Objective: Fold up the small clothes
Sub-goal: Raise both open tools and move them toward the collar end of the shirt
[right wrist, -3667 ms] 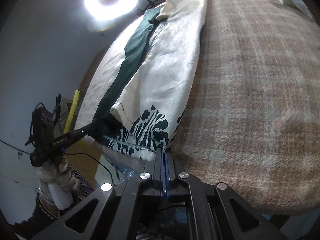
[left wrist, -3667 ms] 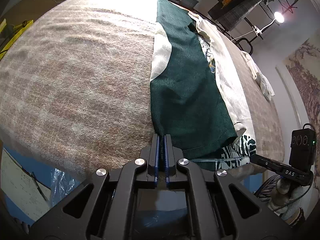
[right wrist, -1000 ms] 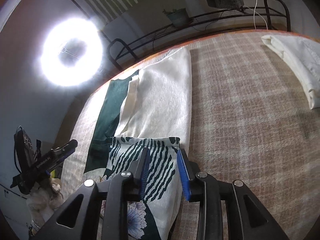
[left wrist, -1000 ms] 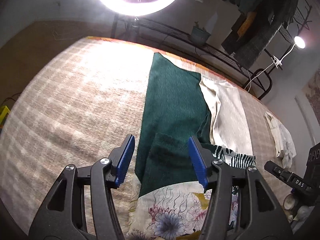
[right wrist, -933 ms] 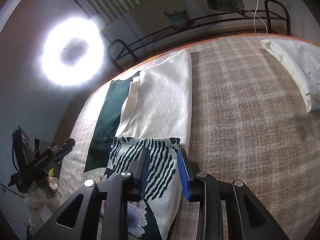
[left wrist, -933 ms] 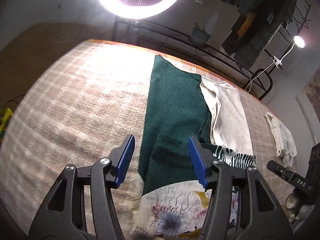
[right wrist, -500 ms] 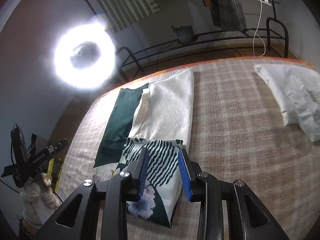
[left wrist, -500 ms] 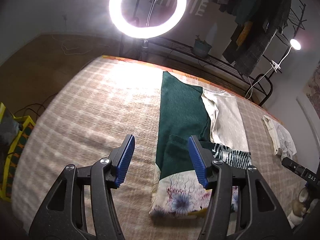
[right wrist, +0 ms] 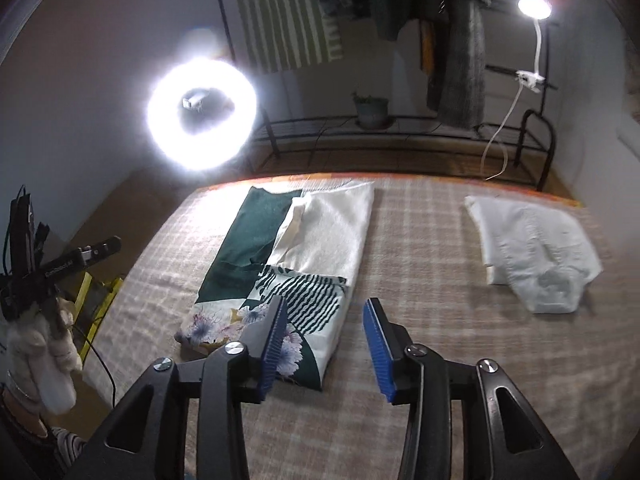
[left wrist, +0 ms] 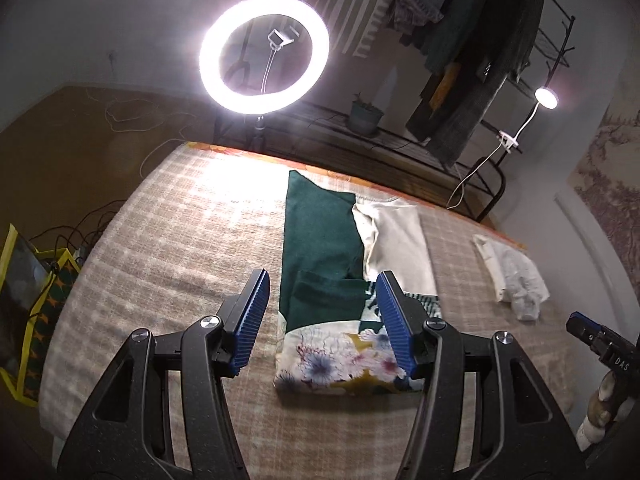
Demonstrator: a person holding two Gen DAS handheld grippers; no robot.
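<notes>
A long garment (left wrist: 320, 220) in dark green, cream and floral print lies on the plaid blanket (left wrist: 180, 260), its near end doubled over into a floral flap (left wrist: 340, 356). My left gripper (left wrist: 322, 280) hovers above it, open, with nothing between the blue pads. In the right wrist view the same garment (right wrist: 320, 232) lies down and to the left. My right gripper (right wrist: 325, 305) is high over its near right corner, its jaws opening and empty. Each gripper also shows in the other's view: the right gripper (left wrist: 600, 348) at the right edge, the left gripper (right wrist: 80, 258) at the left.
A folded white garment (right wrist: 528, 256) lies on the blanket's right side. Beyond the bed's far edge stand a ring light (left wrist: 264, 54), a metal rack with hanging clothes (left wrist: 472, 52), a potted plant (right wrist: 372, 110) and a clip lamp (right wrist: 534, 8). A yellow-trimmed bag (left wrist: 28, 312) sits on the floor at the left.
Both grippers, earlier shut on the garment's near hem, have let go after folding it forward. Over the last second they rose and drew back, and the right jaws widened.
</notes>
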